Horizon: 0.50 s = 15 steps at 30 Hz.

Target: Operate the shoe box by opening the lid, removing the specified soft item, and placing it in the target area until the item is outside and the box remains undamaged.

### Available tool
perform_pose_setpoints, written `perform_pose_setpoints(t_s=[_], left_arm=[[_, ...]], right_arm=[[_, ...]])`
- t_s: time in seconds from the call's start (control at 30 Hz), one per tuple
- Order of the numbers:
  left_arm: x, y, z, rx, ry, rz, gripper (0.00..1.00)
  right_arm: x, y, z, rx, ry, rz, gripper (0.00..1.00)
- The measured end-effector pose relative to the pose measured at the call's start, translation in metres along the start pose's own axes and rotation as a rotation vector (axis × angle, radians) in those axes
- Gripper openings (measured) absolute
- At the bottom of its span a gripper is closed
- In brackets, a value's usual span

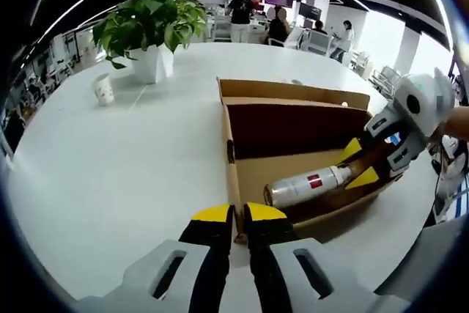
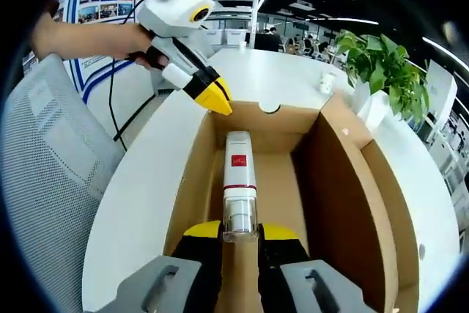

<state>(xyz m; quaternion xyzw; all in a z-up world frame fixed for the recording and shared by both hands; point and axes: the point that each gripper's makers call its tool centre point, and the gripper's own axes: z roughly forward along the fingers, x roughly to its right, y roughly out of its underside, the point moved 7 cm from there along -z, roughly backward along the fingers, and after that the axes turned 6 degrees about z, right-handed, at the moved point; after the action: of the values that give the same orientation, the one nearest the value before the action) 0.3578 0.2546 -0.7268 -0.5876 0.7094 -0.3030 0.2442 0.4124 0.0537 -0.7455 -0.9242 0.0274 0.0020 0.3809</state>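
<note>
One open cardboard shoe box (image 1: 293, 181) is shown on a white table (image 1: 132, 166), its lid (image 1: 293, 93) folded back and standing upright along the far side. Inside the box one cylindrical item (image 1: 308, 185) is seen, silver-white with a red label and a brown lower section.

In the left gripper view, the left gripper (image 1: 239, 214) is held at the near corner of the box; its two yellow-tipped jaws are nearly closed, with the cardboard edge between them. Whether the wall is actually pinched cannot be told. In the same view, the right gripper (image 1: 363, 163) is reached into the box from the right, with its jaws set around the brown end of the item.

In the right gripper view, the right gripper (image 2: 239, 231) is closed on the item (image 2: 239, 181), whose brown part runs down between the jaws and is cut off at the bottom. The left gripper (image 2: 212, 97) is seen at the far rim of the box (image 2: 352, 181), held by a hand (image 2: 143, 53).

One potted plant (image 1: 150, 27) and one paper cup (image 1: 103, 89) stand on the table beyond the box. Several people are visible in the background, too small to be counted reliably.
</note>
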Motion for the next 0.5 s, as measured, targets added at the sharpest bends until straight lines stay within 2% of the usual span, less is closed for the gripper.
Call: perform_pose_setpoints(t_s=[0.13,0.23,0.27,0.4,0.5], left_arm=[[0.005,-0.003,-0.003,0.007,0.007,0.042,0.11],[0.009,-0.007,-0.005,0.007,0.001,0.174,0.13],[0.01,-0.008,-0.005,0.004,-0.004,0.191,0.15],[0.018,-0.014,-0.011,0.038,0.019,0.2,0.22],[0.021,-0.019,-0.015,0.052,0.038,0.244,0.2]], right_arm=[[-0.003,-0.002,-0.009,0.012,0.02,0.005,0.13],[-0.005,-0.003,-0.015,0.019,0.043,-0.01,0.13],[-0.006,-0.004,-0.016,0.021,0.046,-0.012,0.13],[-0.009,-0.004,-0.022,0.029,0.059,-0.01,0.13],[-0.012,-0.004,-0.028,0.033,0.066,-0.013,0.13]])
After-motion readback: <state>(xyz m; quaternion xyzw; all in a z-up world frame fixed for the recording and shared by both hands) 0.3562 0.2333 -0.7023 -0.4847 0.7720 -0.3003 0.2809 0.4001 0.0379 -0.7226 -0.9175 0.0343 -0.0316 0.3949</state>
